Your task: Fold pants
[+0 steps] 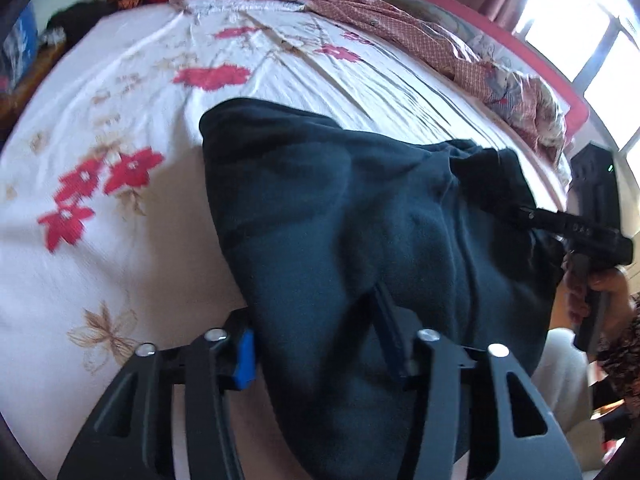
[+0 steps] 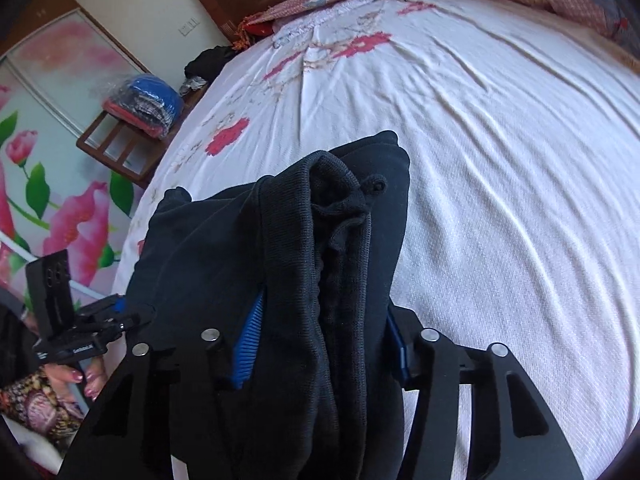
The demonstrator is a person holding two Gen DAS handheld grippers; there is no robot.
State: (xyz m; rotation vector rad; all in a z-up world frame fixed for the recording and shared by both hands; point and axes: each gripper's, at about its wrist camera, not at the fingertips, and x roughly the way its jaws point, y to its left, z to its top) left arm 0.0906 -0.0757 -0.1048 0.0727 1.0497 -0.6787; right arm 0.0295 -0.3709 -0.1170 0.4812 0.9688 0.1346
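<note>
Dark navy pants (image 1: 340, 208) lie bunched on the bed, their near end lifted into both grippers. My left gripper (image 1: 320, 348) has a thick fold of the fabric between its blue pads (image 1: 245, 360), which press on it. In the right wrist view the ribbed waistband with its drawstring (image 2: 344, 200) stands up between the pads of my right gripper (image 2: 320, 348), gripped as a thick bundle. The right gripper (image 1: 520, 210) also shows in the left view, biting the pants' right edge. At the pants' left edge in the right view, the left gripper (image 2: 120, 316) holds on.
The bed carries a white sheet with red flowers (image 1: 120, 120). A pink quilt (image 1: 420, 28) lies crumpled along its far side. A wooden nightstand with stacked folded clothes (image 2: 148, 104) stands beside the bed, in front of a flower-printed wardrobe (image 2: 60, 120). A person's hand (image 1: 596, 292) holds the right gripper's handle.
</note>
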